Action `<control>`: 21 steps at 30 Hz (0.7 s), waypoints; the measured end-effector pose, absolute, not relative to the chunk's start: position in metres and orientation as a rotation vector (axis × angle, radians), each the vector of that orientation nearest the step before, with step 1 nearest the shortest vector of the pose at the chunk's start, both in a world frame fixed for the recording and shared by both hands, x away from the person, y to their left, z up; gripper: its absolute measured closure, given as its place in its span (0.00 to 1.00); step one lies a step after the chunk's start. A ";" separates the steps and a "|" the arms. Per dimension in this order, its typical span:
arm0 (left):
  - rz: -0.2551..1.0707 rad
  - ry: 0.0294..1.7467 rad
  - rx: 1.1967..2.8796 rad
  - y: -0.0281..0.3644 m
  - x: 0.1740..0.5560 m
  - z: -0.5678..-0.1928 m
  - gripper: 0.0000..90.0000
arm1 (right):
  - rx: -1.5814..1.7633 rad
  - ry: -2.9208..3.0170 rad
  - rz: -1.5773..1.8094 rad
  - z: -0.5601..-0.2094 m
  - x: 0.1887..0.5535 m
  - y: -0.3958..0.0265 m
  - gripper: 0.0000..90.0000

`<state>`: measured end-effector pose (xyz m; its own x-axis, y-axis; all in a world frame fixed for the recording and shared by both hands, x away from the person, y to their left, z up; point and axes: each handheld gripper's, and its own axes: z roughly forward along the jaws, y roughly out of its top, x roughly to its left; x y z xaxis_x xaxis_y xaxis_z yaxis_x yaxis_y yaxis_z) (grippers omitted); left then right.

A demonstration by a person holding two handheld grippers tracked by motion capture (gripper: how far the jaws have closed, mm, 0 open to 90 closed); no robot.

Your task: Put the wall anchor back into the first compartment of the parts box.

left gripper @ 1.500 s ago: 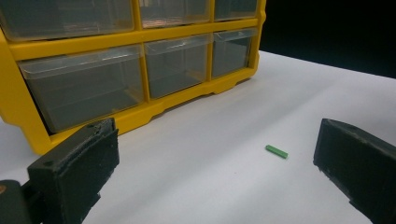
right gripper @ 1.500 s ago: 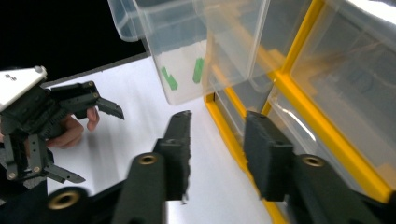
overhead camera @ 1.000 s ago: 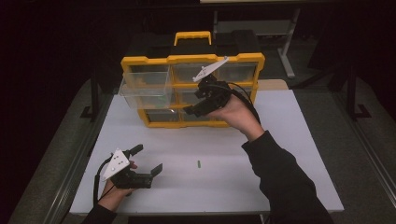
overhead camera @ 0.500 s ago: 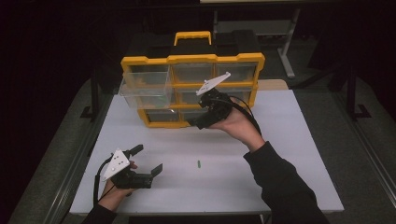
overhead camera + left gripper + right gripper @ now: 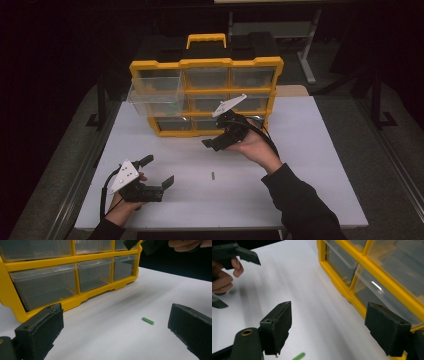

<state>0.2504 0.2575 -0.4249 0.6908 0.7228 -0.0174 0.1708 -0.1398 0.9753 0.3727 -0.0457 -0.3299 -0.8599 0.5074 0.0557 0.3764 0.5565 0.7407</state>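
Observation:
A small green stick (image 5: 212, 175) (image 5: 148, 320) (image 5: 298, 356) lies flat on the white table (image 5: 310, 165), in front of a yellow drawer organizer (image 5: 206, 64) (image 5: 75, 258) (image 5: 342, 287). My right gripper (image 5: 216, 144) (image 5: 332, 330) hangs low in front of the organizer's bottom row, above and behind the stick. Its jaws have just been opening and stand open with nothing between them. My left gripper (image 5: 156, 171) (image 5: 116, 332) rests near the front left of the table, open and empty, pointing toward the stick.
The organizer's upper-left clear drawer (image 5: 152, 95) is pulled out over the table; the other drawers sit closed. A black-and-yellow case with a handle (image 5: 206, 39) stands behind the organizer. Dark floor and table legs surround the table.
My right gripper has come down from in front of the organizer's middle row toward the table. The left gripper has stayed put.

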 end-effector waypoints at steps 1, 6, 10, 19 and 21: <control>0.561 0.730 1.675 0.258 0.250 -0.425 0.00 | 0.751 2.623 1.191 -0.332 0.372 -0.046 0.23; 0.561 0.729 1.676 0.257 0.250 -0.425 0.00 | 0.772 2.641 1.192 -0.346 0.370 -0.048 0.23; 0.559 0.732 1.671 0.257 0.251 -0.425 0.00 | 0.781 2.652 1.187 -0.356 0.367 -0.050 0.24; 0.560 0.739 1.673 0.259 0.251 -0.425 0.00 | 0.805 2.669 1.171 -0.378 0.362 -0.050 0.25; 0.565 0.737 1.672 0.260 0.251 -0.425 0.00 | 0.812 2.677 1.159 -0.382 0.360 -0.051 0.25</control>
